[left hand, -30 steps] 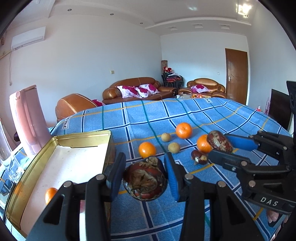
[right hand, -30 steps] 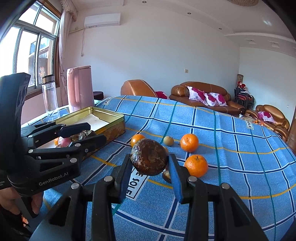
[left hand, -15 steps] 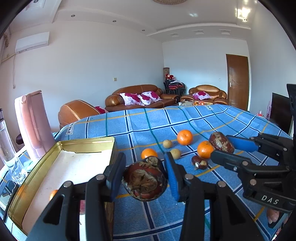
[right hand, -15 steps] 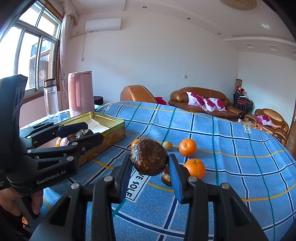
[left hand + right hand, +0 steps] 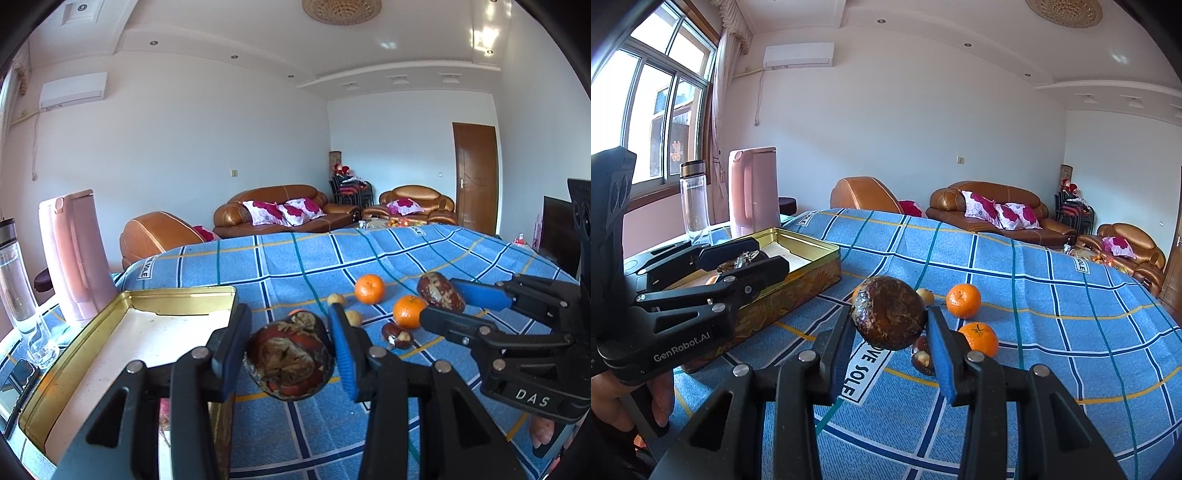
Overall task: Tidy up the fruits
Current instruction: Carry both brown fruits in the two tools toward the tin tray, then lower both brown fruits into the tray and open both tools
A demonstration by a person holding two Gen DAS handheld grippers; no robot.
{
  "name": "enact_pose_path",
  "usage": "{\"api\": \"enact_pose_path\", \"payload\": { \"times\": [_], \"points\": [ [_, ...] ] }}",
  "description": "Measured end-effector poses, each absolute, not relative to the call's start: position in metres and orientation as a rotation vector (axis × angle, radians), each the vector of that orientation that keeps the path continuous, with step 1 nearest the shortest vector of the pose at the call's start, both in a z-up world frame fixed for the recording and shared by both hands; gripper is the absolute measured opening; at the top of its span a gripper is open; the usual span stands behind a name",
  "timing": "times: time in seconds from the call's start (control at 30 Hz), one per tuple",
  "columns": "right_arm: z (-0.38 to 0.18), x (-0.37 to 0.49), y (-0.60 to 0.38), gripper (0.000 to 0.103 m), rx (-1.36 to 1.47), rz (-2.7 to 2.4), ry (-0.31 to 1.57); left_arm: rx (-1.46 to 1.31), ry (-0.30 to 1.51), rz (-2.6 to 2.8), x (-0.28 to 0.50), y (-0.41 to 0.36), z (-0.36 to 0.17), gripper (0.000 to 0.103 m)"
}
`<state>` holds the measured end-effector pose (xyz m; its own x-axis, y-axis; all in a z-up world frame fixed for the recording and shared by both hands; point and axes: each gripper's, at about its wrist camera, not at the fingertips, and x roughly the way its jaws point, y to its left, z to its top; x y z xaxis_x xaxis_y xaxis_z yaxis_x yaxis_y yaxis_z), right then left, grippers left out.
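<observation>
Blue checked cloth point(image 5: 369, 258) w/ gold tin point(image 5: 177, 301) nearly bare: my left gripper point(image 5: 290, 349) & right gripper point(image 5: 890, 325) each clamp a dark mottled fruit point(image 5: 290, 363) mid-air, while oranges point(image 5: 963, 301) + small bits wait loose, so I'd say most remains.

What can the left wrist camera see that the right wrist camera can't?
Only the left wrist view shows the brown door and the phone lying beside the tin. Only the right wrist view shows the window and curtain. Both show the gold tin, the pink kettle, loose oranges on the blue cloth, and a dark fruit clamped in each tool.
</observation>
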<state>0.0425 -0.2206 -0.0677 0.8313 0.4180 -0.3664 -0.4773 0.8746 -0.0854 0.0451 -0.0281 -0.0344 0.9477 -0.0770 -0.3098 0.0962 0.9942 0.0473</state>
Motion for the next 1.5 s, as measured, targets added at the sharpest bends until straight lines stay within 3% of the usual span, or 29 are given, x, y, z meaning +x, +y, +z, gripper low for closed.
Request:
{"api": "enact_pose_path", "payload": {
  "times": [1.0, 1.5],
  "points": [
    [-0.064, 0.031, -0.2, 0.042, -0.264, 0.482, 0.3, 0.034, 0.265, -0.066, 0.031, -0.014, -0.03, 0.045],
    [-0.058, 0.031, -0.143, 0.042, -0.333, 0.598, 0.323, 0.004, 0.353, 0.018, 0.037, 0.038, -0.032, 0.045]
  ]
}}
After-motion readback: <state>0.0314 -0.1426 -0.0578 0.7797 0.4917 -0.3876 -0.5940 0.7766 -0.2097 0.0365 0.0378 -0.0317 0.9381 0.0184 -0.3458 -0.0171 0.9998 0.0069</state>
